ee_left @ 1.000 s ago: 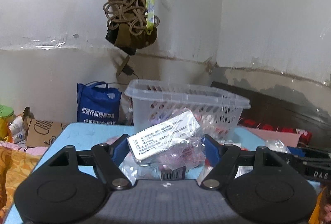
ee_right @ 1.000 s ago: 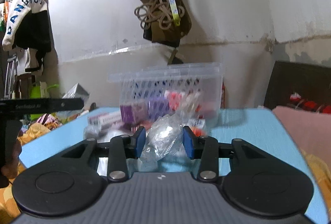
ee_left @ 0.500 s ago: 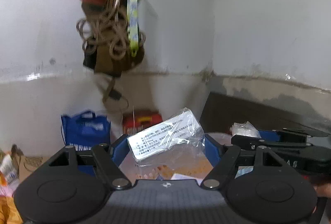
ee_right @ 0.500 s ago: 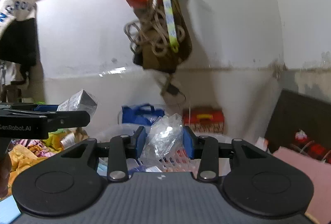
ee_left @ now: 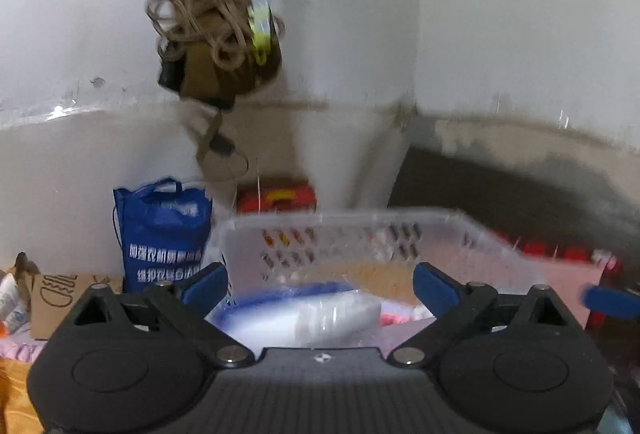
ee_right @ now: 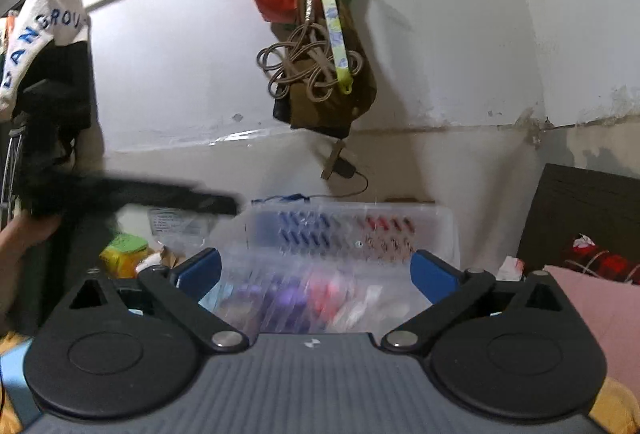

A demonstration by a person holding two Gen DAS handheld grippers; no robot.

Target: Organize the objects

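Left gripper, right gripper just opening wide, holding nothing — packets dropping into basket ahead; more sorting likely remaining.

Motion blur and hidden parts around the clear basket

In the left wrist view the bagged packet inside the basket is smeared, its print unreadable; the basket's near wall is hidden behind the gripper body. In the right wrist view the basket's contents blur into purple and red streaks, and left of the basket the other gripper is a dark smear, its fingers indistinct.
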